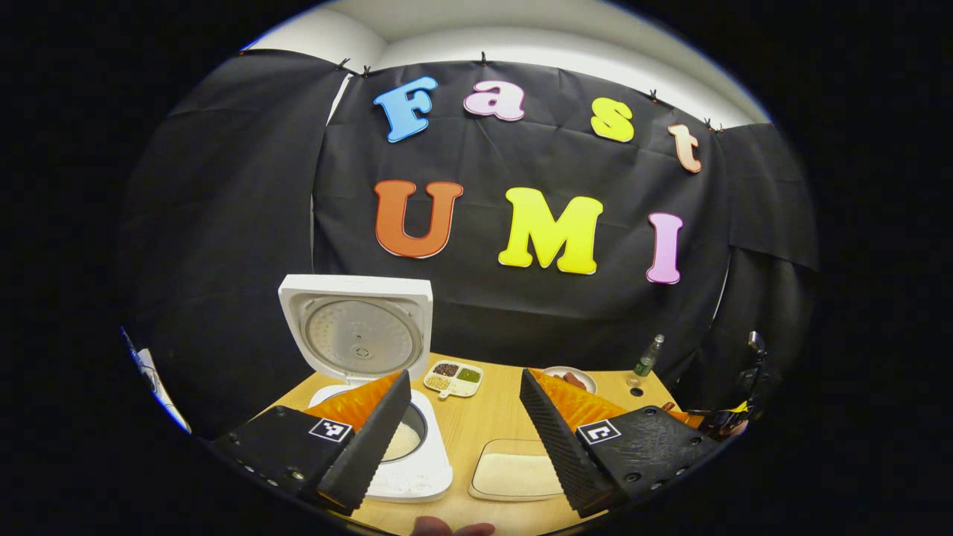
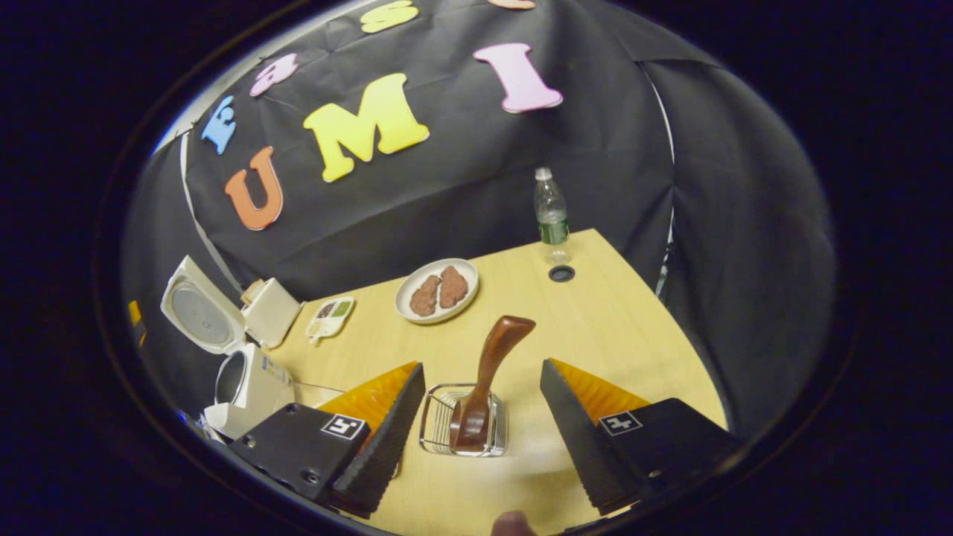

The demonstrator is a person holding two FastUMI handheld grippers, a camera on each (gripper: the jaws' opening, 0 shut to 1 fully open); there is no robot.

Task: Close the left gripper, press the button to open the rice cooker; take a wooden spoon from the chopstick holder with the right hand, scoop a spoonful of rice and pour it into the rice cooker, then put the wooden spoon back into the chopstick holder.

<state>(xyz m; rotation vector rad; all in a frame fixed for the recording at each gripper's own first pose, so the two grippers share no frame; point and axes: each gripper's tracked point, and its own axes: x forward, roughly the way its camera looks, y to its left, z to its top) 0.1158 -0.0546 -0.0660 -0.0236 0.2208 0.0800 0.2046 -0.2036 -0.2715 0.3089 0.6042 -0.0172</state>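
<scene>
Sitting wide across the booth, the counter (image 2: 595,313) is carrying everything, so going big to small from there. The rice cooker (image 1: 387,461) is standing at the left side with its lid (image 1: 357,331) tipped fully up, and there's what looks like rice showing in the pot, so I'd say the button press and the scoop-and-pour are already behind us. In the right gripper view the cooker (image 2: 249,387) is sitting well off to the left, lid (image 2: 201,313) open the same way.

The left claw (image 1: 465,432) is hanging spread wide open above the counter, gripping nothing, with the cooker under one finger and a shallow tray of rice (image 1: 514,473) just below the gap. My guess is it's parked there simply to be out of the way.

The right claw (image 2: 484,417) is also gaping open, both fingers clear of the wire chopstick holder (image 2: 439,428) that's sitting between them. The wooden spoon (image 2: 484,380) is standing in that holder, bowl down and handle leaning up and away, which is why it's keeping upright with nobody gripping it. To me that's the spoon returned, task basically wrapping up.

Smaller stuff, all further back: a plate with two brown pieces (image 2: 437,290), a little divided dish of grains (image 2: 331,314), a bottle (image 2: 551,212).
</scene>
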